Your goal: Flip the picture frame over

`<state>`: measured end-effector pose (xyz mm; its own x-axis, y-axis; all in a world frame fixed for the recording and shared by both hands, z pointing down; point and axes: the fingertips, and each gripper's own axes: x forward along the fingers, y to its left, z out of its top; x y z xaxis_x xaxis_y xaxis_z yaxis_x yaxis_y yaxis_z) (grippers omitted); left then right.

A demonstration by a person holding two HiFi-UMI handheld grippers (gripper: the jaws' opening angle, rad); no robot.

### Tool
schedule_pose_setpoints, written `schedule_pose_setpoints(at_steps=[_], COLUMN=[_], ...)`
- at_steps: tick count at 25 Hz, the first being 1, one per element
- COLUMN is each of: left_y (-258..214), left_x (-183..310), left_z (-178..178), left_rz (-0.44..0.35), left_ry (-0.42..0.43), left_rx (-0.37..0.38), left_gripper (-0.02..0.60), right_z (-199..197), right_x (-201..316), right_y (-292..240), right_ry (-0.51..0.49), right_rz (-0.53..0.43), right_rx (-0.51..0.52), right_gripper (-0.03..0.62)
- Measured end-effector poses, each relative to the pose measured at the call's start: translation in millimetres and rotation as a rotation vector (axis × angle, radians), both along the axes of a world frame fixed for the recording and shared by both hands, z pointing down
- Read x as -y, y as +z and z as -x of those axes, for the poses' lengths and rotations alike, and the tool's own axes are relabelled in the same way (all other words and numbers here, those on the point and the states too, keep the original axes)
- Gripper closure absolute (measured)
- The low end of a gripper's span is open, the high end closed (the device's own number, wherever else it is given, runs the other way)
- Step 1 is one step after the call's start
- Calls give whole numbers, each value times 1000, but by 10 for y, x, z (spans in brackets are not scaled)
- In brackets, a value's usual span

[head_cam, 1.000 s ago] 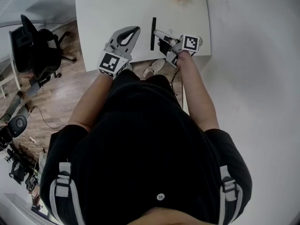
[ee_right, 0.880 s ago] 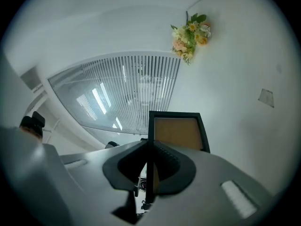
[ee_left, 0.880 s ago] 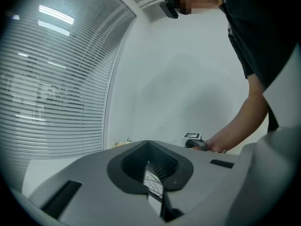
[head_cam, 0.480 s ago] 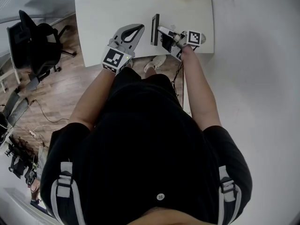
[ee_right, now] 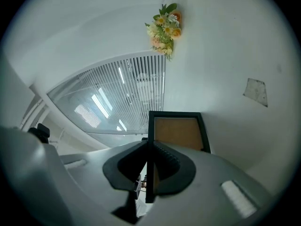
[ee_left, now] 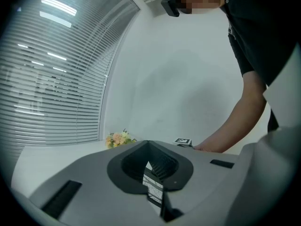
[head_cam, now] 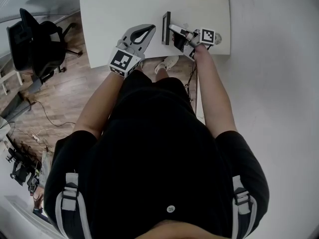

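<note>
Right gripper view: black picture frame (ee_right: 178,132), brown panel, in right gripper's (ee_right: 148,147) grip (left gripper (ee_left: 147,147) closed)

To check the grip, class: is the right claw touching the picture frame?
Touching. The right gripper view shows the right claw shut on the black edge of the picture frame.

The picture frame (head_cam: 166,28) is a slim rectangle with a black border and a plain brown backing board filling its middle. It stands upright on edge, showing from the head view as a thin dark bar over the front part of the white table (head_cam: 124,9). The right gripper (head_cam: 172,30) clamps one of its edges. Whether its lower edge touches the table cannot be told.
</note>
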<state>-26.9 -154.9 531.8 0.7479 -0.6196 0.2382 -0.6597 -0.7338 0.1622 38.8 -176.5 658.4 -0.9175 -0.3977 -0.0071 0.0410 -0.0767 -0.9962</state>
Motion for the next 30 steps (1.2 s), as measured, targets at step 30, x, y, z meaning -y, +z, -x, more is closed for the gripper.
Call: schedule_pose_setpoints(at_steps=[30], left_y=[-97], left_x=[-115], left_z=[14], left_rz=[10], left_ry=[16], left_rx=[16], left_gripper=[577], right_z=[-491], right_x=[134], right_y=[148], right_ry=[143], right_rz=[-79], right_rx=[-265], right_gripper=[542])
